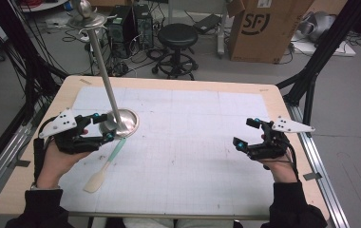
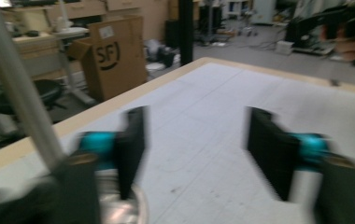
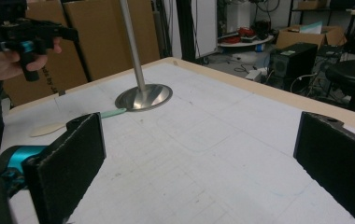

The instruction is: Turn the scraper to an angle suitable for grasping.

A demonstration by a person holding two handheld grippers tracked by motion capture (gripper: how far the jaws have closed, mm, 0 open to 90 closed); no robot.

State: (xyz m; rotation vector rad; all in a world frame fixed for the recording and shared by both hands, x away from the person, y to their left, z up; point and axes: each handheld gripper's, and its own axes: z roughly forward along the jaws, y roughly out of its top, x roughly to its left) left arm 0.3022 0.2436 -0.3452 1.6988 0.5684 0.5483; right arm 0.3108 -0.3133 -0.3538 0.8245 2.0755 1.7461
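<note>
Left gripper (image 1: pixel 103 127) agape beside stand base (image 1: pixel 127 122) — right gripper (image 1: pixel 246 133) agape, empty.

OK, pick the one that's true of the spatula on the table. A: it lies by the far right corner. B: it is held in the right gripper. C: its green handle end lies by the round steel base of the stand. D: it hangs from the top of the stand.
C: the spatula lies flat on the table, green handle end at the stand's steel base, pale blade nearer the person.
</note>
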